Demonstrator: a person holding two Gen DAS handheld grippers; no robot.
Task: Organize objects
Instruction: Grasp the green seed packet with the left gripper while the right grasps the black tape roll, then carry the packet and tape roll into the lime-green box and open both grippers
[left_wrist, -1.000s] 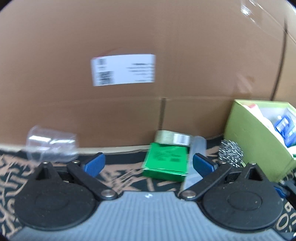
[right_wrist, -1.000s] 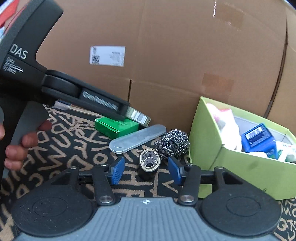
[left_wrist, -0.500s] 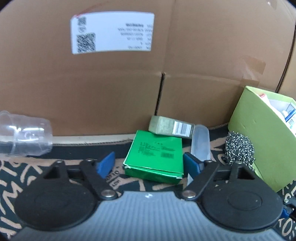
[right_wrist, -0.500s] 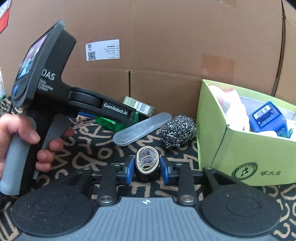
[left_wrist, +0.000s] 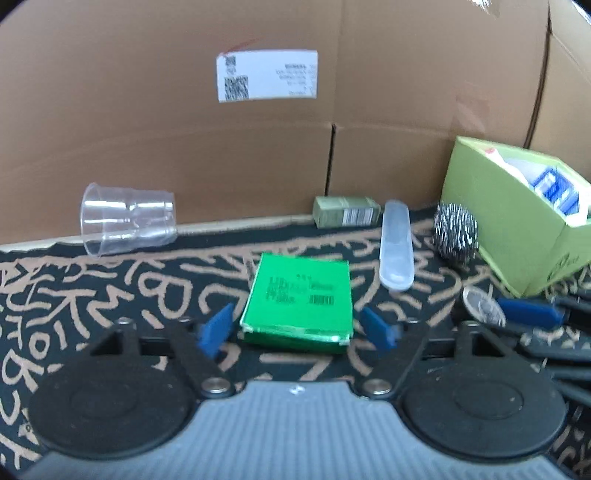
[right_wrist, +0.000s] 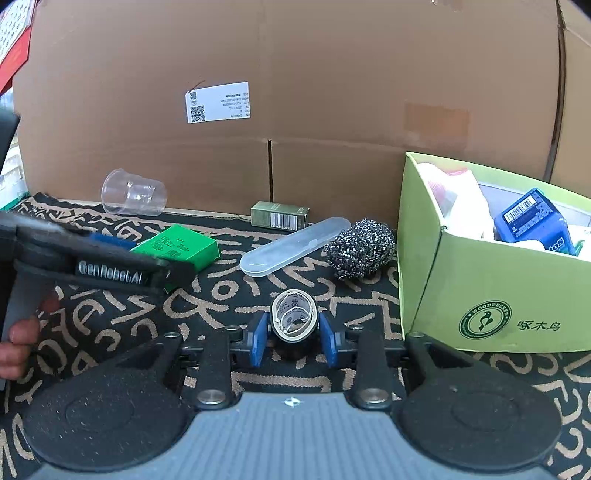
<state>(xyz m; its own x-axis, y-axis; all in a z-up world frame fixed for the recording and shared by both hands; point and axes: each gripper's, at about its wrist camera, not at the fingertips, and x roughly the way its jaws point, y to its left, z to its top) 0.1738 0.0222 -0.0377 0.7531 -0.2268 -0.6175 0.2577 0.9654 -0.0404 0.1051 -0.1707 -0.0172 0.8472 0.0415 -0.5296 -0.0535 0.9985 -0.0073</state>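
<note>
Right tongs (right_wrist: 291, 334) clamped on tape roll (right_wrist: 294, 319), left tongs (left_wrist: 297, 328) apart around green box (left_wrist: 301, 301); close squarely before lifting.

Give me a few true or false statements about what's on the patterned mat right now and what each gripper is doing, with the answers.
1. The right gripper is shut on the black roll of tape. True.
2. The clear plastic cup stands upright. False: it lies on its side.
3. The left gripper clamps the flat green box. False: it is open, with the box between its fingers.
4. The steel wool scrubber sits inside the lime-green cardboard box. False: it lies on the mat beside it.
</note>
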